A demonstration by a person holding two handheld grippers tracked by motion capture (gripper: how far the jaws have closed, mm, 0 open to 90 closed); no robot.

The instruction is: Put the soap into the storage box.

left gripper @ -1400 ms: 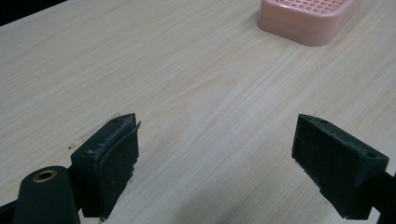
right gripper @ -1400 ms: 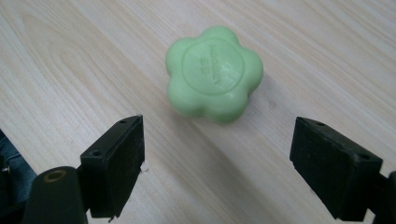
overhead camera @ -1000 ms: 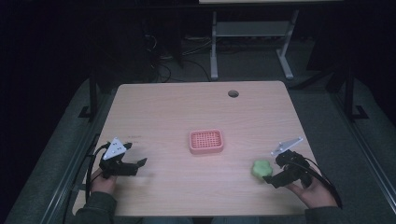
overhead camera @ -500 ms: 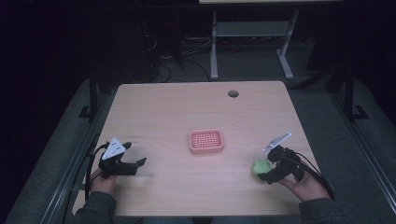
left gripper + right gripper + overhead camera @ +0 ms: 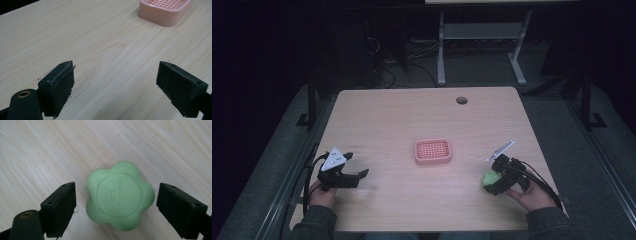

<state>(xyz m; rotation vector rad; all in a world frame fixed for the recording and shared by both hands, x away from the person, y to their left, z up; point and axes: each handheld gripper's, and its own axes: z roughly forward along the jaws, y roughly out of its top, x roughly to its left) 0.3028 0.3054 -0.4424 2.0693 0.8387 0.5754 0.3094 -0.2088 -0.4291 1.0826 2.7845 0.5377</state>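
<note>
Right hand-held gripper (image 5: 490, 184) now astride soap (image 5: 488, 179)

wooden table (image 5: 412, 120), grey floor (image 5: 592, 160), dim room

Green flower-shaped soap (image 5: 119, 195) lying flat on the bench (image 5: 412, 115).

It is pale green, a rounded five-lobed block with a raised round disc on its upper face that carries faint embossed lettering, too soft to read. It rests face up on the wood, right of and nearer the person than the pink soap tray (image 5: 432, 151), well apart from it and close to the bench's right front corner.
</note>
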